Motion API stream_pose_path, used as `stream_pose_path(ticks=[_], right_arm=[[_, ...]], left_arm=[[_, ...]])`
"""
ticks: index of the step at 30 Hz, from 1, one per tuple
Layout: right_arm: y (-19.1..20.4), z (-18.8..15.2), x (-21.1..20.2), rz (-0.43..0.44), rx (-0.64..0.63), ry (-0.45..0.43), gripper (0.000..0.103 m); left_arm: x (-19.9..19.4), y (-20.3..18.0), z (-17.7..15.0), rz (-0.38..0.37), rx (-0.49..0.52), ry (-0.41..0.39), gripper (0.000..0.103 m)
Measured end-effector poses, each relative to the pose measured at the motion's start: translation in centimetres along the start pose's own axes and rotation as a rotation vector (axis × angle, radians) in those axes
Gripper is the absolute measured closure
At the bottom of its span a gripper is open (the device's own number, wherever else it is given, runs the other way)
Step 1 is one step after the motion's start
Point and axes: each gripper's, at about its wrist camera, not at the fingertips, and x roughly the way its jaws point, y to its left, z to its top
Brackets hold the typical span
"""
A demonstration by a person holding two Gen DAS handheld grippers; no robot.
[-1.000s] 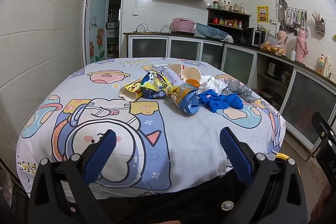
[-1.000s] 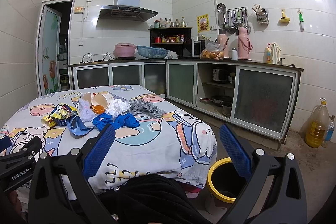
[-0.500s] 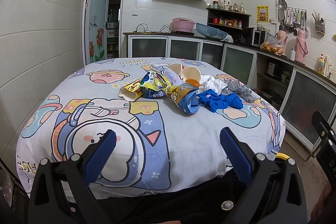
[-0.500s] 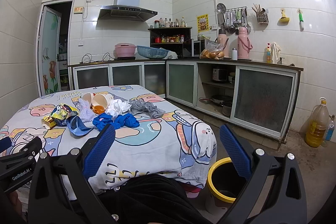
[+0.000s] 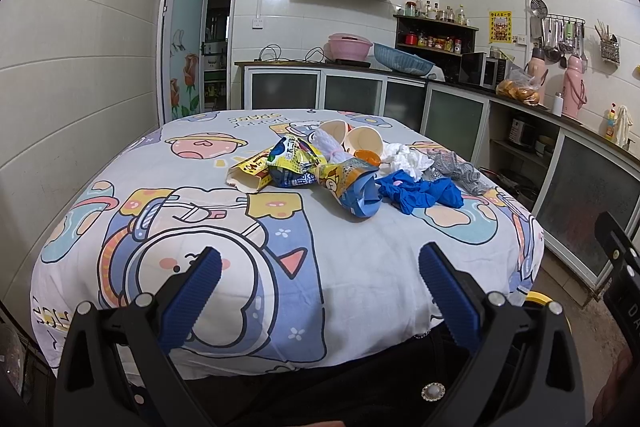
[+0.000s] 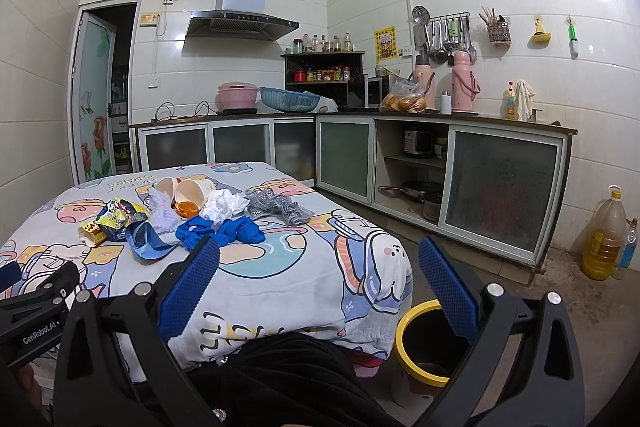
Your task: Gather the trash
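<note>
While nothing is grabbed yet, both tools hang short of the pile: left hand-held gripper [image 5: 318, 277] fingers apart, empty; right hand-held gripper [image 6: 318, 273] likewise apart, empty; trash sits mid-desk [image 5: 360, 267], far of both, yellow-rimmed bin [image 6: 408, 327] on floor at desk's near right corner; my call: start with nearest piece, the blue snack bag [image 5: 358, 193], pinch a flat edge, carry right to bin; count: two paper cups [image 5: 362, 141], one blue glove wad [image 5: 420, 193], one white tissue wad [image 5: 406, 159], one grey cloth [image 5: 456, 167], roughly three wrappers.
</note>
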Motion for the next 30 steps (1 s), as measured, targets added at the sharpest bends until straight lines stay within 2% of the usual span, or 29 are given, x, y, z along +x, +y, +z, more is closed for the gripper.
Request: stream_pose_path(ticks=[14, 23, 27, 30], right_arm=[[-0.4, 0.3, 0.3, -0.025, 0.013, 0.001, 0.008], [-2.0, 0.5, 2.3, -0.08, 0.064, 0.047, 0.008], [-3.4, 1.5, 4.3, -0.056, 0.061, 0.06, 0.008], [-4.3, 2.3, 7.2, 0.054, 0.037, 0.122, 0.008]], left_arm=[[0.1, -0.4, -0.2, 0.002, 0.001, 0.0, 0.008], [1.2, -0.2, -0.1, -0.005, 0.015, 0.021, 0.008], [2.0, 0.6, 1.1, -0.057, 0.034, 0.011, 0.008], [3.5, 1.4, 2.3, -0.072, 0.046, 0.029, 0.008]])
